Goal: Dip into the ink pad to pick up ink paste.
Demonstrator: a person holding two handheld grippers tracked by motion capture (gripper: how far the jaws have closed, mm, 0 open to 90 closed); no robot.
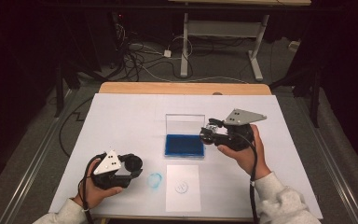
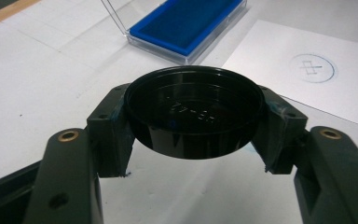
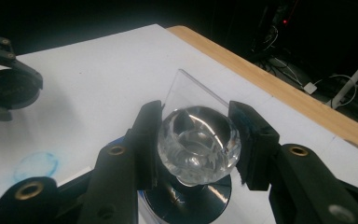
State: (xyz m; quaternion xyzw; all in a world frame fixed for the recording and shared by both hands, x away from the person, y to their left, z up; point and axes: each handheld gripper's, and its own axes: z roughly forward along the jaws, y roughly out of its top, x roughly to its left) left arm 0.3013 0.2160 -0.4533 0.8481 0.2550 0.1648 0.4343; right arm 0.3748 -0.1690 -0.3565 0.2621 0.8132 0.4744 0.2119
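Two grips: the left gripper point(image 2: 193, 140), near the table's point(image 1: 121, 116) front-left corner, has its fingers point(image 2: 109, 135) clamped on a black round cap point(image 2: 193, 112); the right gripper point(image 3: 196, 144) clamps a faceted clear-handled stamp point(image 3: 198, 144) between its fingers point(image 3: 254, 140), above the blue ink pad point(image 1: 184, 144) at mid-table.

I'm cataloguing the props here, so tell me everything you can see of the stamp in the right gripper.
The stamp has a clear, faceted knob that looks like glass or acrylic, on a round, dark, glossy base. The right gripper is shut on the knob, one black pad on each side. It is held upright in the air above the ink pad, near the pad's raised clear lid, and touches only the pads.
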